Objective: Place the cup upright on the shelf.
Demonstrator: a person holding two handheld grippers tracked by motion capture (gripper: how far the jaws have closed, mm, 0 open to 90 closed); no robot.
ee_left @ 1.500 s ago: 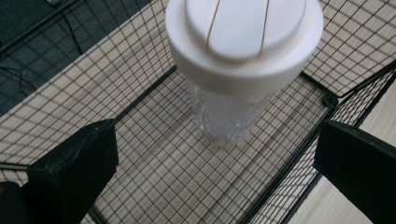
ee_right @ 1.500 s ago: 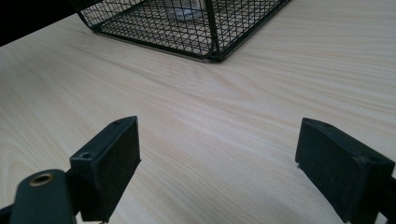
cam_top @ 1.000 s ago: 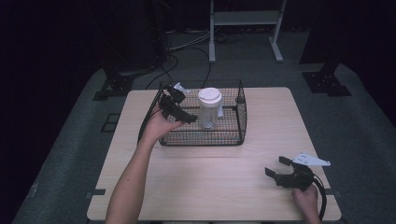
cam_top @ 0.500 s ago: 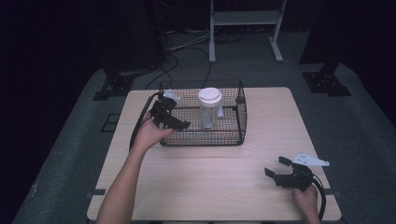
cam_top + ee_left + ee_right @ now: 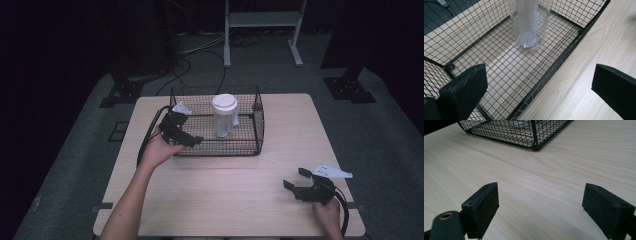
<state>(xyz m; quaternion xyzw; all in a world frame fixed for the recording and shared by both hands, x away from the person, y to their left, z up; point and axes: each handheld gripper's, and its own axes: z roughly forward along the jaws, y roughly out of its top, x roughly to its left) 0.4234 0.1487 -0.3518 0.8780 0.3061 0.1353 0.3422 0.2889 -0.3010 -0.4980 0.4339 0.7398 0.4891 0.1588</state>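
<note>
A black wire basket (image 5: pixel 250 145) stands on the wooden counter (image 5: pixel 225 190), a little above the middle of the high view. Inside it a clear plastic jar (image 5: pixel 223 122) with a white lid (image 5: pixel 224 103) stands upright, near the basket's centre. The left tool (image 5: pixel 192 141) sits at the basket's left end, in the left middle of the high view, held in the person's left hand (image 5: pixel 157 150); its jaws are wide apart and grip nothing. In the left gripper view one jaw hangs over the basket floor at the lower left of the frame and the other over the bare counter at the right, so the near wall of the basket (image 5: pixel 559 62) runs between them; the jar (image 5: pixel 530 25) rises at the top centre, well apart from both jaws. The right tool (image 5: pixel 295 179) rests low over the counter in the lower right of the high view, held by the right hand (image 5: pixel 328 215), far from the basket. Its jaws are also spread apart and empty, and in the right gripper view a corner of the basket (image 5: pixel 534 135) shows at the top of the frame beyond plain wood.
</note>
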